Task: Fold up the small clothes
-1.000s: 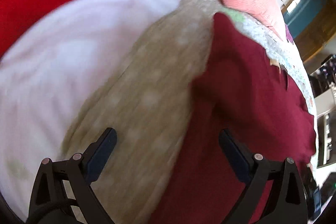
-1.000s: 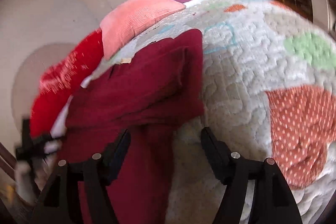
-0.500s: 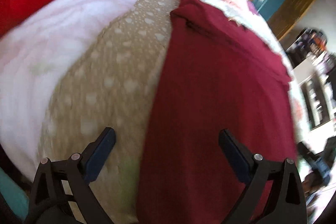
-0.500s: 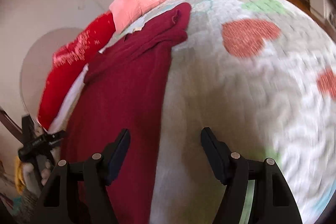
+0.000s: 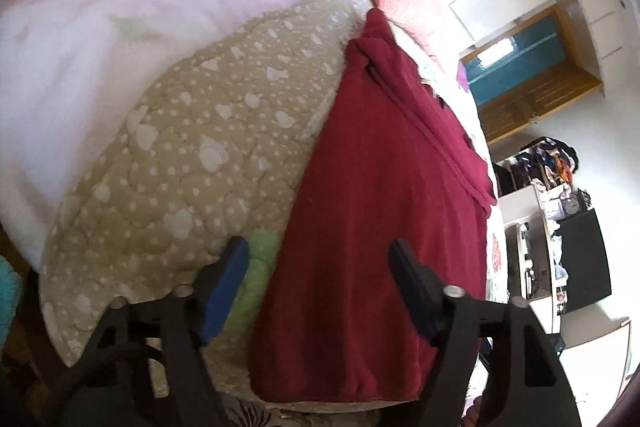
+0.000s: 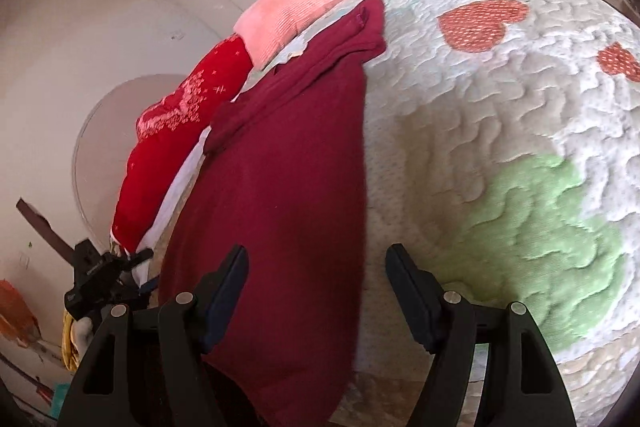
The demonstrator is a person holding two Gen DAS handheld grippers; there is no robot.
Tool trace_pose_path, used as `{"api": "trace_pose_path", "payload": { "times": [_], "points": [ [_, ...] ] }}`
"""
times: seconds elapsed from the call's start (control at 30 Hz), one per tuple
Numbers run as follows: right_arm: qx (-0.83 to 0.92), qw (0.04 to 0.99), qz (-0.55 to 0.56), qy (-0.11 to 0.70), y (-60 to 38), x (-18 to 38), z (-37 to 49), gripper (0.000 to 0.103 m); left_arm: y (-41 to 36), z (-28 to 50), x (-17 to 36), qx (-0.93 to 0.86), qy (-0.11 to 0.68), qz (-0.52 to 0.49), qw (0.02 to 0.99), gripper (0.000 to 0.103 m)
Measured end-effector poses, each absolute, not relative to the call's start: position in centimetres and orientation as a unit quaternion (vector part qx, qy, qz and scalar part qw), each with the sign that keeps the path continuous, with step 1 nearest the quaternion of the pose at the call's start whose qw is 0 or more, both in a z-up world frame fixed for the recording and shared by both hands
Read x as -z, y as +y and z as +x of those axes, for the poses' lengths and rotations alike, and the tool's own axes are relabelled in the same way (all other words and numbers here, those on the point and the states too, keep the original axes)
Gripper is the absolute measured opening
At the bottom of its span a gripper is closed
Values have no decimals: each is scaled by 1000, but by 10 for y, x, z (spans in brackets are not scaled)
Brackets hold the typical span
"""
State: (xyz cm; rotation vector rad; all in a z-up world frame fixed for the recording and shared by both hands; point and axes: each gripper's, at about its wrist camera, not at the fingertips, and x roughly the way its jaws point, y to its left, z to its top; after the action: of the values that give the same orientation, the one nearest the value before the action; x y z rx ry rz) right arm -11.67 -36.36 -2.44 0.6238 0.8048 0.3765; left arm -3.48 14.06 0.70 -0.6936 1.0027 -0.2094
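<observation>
- Our left tongs [image 5: 320, 291] and right tongs [image 6: 316, 291] hang spread and empty over the near hem of the dark red knit garment [image 5: 384, 211], seemingly poised to take its corners for a fold.
- It lies flat on the white quilted bedspread with hearts [image 6: 500, 131], beside a beige dotted quilt [image 5: 200, 155].
- We can read no label or writing.
</observation>
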Motion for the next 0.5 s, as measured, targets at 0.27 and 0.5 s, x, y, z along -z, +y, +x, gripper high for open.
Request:
{"api": "trace_pose_path", "payload": {
  "times": [0.27,0.5],
  "points": [
    [-214,842,297,397,-347,27,-118,55,99,-46,-5,108,490,-253,827,46],
    [-254,783,377,424,-344,57,-115,16,114,-53,5,123,493,-301,807,27]
  ]
}}
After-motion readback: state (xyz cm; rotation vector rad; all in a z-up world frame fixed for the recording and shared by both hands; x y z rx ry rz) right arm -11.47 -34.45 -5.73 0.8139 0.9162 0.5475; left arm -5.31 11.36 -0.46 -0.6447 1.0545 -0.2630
